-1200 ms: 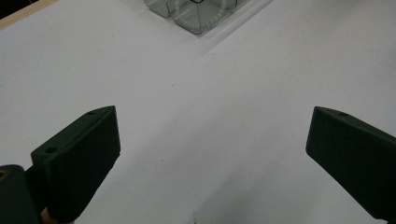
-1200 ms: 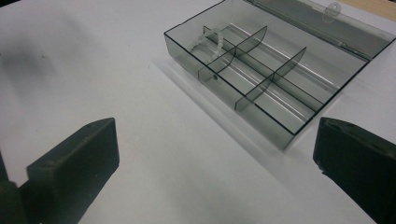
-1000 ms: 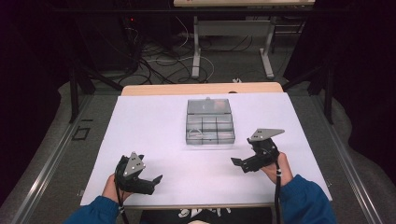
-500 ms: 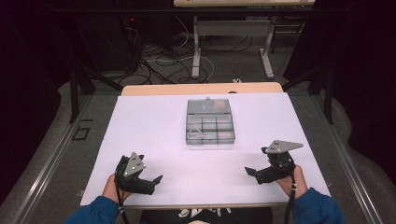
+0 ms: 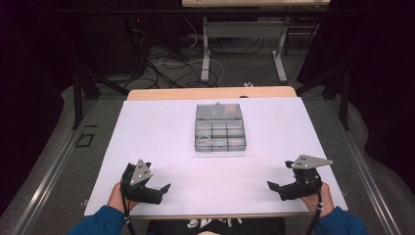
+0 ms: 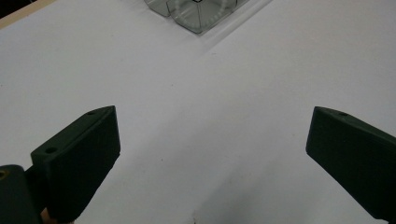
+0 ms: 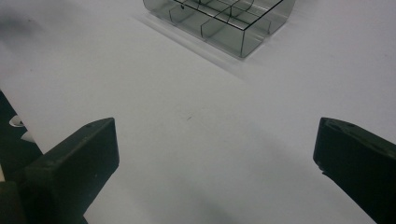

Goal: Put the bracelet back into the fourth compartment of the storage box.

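Left gripper: I have it low near the table's front edge, on the left, held in a hand with a blue sleeve behind it. Its fingers stand wide apart, nothing between them but bare white surface.

Right gripper: I have it near the front edge on the right, its grey three-cornered plate on top. Its fingers are also spread wide and hold nothing.

Compartment box: a clear plastic organiser with dividers, closed as far as I can see. It sits well ahead of both pairs of fingers, roughly between the two grippers and farther up the table. In the left gripper view its corner shows at the top, ahead of the fingers; in the right gripper view the box lies ahead and slightly to the left of centre, well apart from the fingers.

Box contents: small items lie in some compartments, too small for me to tell what they are.

Table: white top; the box casts a faint shadow toward the fingers.

Cable: trails from the right gripper back over the table's front edge.
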`<state>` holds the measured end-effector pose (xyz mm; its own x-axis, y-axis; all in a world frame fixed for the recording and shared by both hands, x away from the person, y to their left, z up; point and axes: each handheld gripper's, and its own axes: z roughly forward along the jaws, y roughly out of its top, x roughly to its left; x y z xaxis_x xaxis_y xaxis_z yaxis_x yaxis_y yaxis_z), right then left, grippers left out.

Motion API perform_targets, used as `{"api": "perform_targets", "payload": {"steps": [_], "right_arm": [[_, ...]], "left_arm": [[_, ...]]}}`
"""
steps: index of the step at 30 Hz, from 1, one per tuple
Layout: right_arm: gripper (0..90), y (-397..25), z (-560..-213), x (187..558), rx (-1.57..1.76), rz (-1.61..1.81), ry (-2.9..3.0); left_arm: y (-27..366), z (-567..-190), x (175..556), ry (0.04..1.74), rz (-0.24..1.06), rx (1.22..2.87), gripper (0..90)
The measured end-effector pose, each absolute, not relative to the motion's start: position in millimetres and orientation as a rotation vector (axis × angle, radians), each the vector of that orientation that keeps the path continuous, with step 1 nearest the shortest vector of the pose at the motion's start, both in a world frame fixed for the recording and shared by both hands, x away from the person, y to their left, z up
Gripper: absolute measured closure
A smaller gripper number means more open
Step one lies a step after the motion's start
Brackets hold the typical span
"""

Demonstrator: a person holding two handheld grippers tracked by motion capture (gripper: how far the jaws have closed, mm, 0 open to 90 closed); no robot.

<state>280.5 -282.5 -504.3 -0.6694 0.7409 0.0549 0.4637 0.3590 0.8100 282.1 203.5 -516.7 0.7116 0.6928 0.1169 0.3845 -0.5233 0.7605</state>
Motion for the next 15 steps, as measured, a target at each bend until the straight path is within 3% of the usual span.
{"api": "perform_targets", "payload": {"steps": [15], "right_arm": [[0.0,-287.2,-506.7,272.7,1.056,1.237,2.328]], "left_arm": [[203.6,-516.5,282.6,0.818,0.530,2.178,2.9]]}}
